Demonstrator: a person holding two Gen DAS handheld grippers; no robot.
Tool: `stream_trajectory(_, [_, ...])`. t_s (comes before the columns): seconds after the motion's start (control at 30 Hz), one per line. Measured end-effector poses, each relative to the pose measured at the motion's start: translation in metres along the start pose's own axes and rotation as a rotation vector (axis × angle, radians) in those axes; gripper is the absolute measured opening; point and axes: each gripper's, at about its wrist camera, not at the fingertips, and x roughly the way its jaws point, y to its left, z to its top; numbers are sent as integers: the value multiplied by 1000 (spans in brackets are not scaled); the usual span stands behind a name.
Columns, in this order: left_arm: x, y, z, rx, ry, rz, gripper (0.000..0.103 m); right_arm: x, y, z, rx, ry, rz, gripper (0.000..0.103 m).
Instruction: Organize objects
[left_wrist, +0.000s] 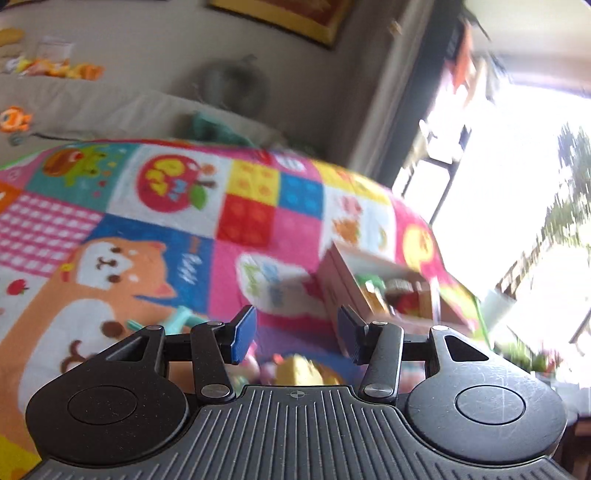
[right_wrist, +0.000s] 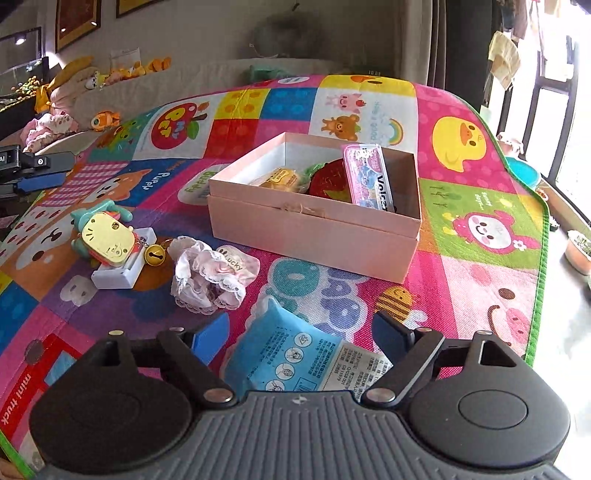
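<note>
A blue packet (right_wrist: 291, 354) is framed, ungripped, by the wide-spread right gripper (right_wrist: 301, 338), near the pink box (right_wrist: 314, 225); the left gripper (left_wrist: 297, 332) is spread empty.

Matt pink cardboard for the box (right_wrist: 314, 225), white-lined inside. Printed woven cloth, slightly rough, across the play mat (right_wrist: 476, 192). Glossy crinkled plastic film on the blue packet (right_wrist: 291, 354). Frilled soft fabric for the pink-white cloth bundle (right_wrist: 212, 275). Shiny brass-coloured metal on the small bell (right_wrist: 154, 254). Smooth white plastic on the little case (right_wrist: 120, 271). Ribbed matt black plastic on the right gripper (right_wrist: 301, 338) body.
</note>
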Motion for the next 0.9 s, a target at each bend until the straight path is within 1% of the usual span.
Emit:
stream_trajectory(0.03, [5, -6, -2, 25, 32, 6, 53, 0, 1, -1, -3, -4, 7, 86])
stream_trajectory(0.1, [16, -12, -9, 53, 81, 37, 53, 2, 5, -4, -9, -15, 9, 91])
stream_trajectory(0.2, [35, -14, -15, 31, 145, 96, 53, 4, 10, -10, -22, -28, -7, 95])
stream_trajectory(0.27, [44, -15, -19, 13, 167, 103, 53, 3, 13, -13, -33, -38, -11, 97])
stream_trajectory(0.37, [54, -19, -25, 36, 190, 117, 53, 1, 15, -16, -52, -42, -15, 98])
stream_trajectory(0.43, [58, -22, -27, 50, 197, 128, 50, -2, 15, -18, -59, -39, -15, 98])
stream_trajectory(0.47, [57, -24, -27, 61, 184, 126, 36, -5, 15, -20, -66, -39, -17, 98])
stream_trajectory(0.5, [54, -27, -26, 77, 167, 118, 31, -8, 16, -22, -79, -40, -20, 98])
stream_trajectory(0.53, [50, -29, -25, 91, 156, 101, 30, -11, 16, -23, -91, -42, -24, 98])
stream_trajectory(0.63, [40, -33, -22, 110, 142, 41, 30, -19, 15, -26, -134, -55, -33, 98])
stream_trajectory(0.73, [27, -37, -19, 131, 138, -23, 30, -17, 9, -24, -168, -52, -47, 99])
stream_trajectory(0.8, [15, -41, -17, 134, 138, -87, 30, -7, 3, -21, -167, -21, -65, 99])
stream_trajectory(0.87, [4, -44, -13, 137, 130, -122, 30, 1, -1, -20, -148, 27, -52, 98])
stream_trajectory(0.9, [-1, -45, -10, 137, 125, -130, 30, 3, -1, -20, -147, 51, -27, 90])
